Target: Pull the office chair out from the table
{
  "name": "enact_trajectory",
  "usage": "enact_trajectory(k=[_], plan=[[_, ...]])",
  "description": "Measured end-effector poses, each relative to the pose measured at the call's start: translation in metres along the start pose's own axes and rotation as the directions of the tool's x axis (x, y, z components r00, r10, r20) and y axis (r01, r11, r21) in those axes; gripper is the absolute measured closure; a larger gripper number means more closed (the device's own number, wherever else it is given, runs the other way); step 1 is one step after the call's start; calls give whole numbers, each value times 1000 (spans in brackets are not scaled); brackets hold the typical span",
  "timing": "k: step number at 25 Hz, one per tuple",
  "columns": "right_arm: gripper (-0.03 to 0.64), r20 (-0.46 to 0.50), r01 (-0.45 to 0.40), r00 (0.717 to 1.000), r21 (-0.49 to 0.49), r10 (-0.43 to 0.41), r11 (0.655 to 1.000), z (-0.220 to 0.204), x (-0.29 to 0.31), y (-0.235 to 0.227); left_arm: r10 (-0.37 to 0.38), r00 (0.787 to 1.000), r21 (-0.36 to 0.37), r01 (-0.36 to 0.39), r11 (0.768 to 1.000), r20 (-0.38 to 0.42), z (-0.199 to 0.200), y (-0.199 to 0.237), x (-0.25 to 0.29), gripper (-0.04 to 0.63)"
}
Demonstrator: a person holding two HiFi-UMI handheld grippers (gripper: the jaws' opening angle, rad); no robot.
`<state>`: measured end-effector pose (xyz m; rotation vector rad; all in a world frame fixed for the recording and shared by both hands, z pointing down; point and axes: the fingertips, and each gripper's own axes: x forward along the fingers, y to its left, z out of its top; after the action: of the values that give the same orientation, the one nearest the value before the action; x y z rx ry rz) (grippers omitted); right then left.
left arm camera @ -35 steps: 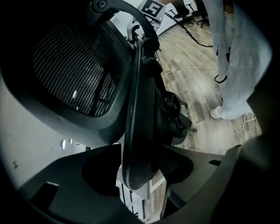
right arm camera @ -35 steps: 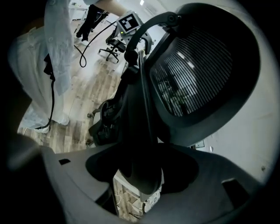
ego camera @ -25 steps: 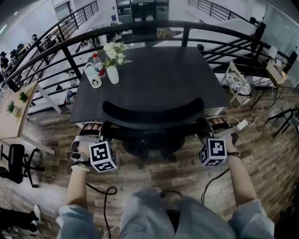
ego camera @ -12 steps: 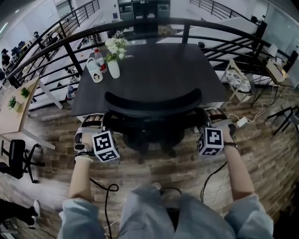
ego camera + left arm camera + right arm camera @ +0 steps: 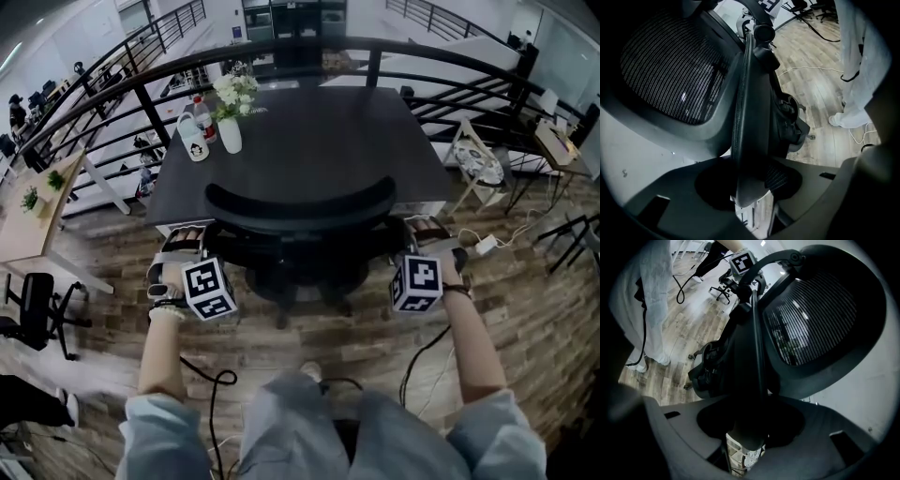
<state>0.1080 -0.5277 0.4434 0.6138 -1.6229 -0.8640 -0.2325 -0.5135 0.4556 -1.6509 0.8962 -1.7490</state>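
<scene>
Black mesh-back office chair against table; left tool, right tool clamp its sides.

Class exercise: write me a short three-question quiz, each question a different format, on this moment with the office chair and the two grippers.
1. True or false: the left gripper and right gripper are each closed on an armrest of the office chair.
2. Multiple choice: the vase of flowers stands on the table at its A) far left corner, B) far right corner, C) near edge.
3. Fill in: the chair's backrest is black ____.
Key: 1 true; 2 A; 3 mesh.
</scene>
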Motion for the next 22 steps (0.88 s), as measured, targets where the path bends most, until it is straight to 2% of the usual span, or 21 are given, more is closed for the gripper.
enact_trajectory(k=[22], plan=[[446,122,36,992,-48,-30,998,6,-90,67,2,994,-56,-8,998,-114,5,-87,-105,430]])
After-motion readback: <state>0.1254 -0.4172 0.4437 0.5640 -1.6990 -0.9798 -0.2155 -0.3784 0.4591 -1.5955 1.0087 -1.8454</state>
